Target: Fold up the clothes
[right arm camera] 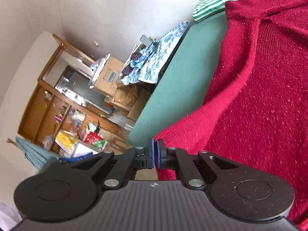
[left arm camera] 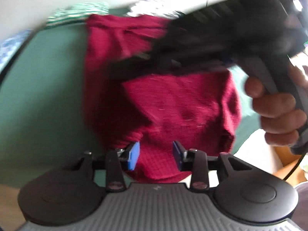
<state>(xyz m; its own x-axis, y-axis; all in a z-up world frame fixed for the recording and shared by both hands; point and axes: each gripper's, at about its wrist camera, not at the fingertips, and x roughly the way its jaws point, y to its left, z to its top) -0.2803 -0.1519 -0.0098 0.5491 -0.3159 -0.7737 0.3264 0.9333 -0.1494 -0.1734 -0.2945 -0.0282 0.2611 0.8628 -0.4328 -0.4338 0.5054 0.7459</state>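
A wooden cabinet is seen only in the right wrist view, its open shelves crowded with small packets and papers too blurred to identify. Cardboard boxes are stacked beside it, and one is topped with loose papers. A blue-and-white patterned cloth is draped over the far end of the green tabletop.

The right wrist view alone shows the room beyond the tabletop, along with a clear look at a green-and-white striped garment lying at the tabletop's far edge. The left wrist view alone shows the right gripper from outside, stretched across the picture over the cloth, with the right hand wrapped around its handle; motion blur hides its tip there.

The red sweater is spread on the green tabletop, knitted, with a ribbed collar at the far end and a sleeve seam running down it. Its near hem is bunched and folded over.

The left gripper is held released, its blue fingers standing apart over the near hem without pressing on it. The right gripper is clenched at the sweater's edge, its pads together; whether any fabric is pinched between them cannot be told.
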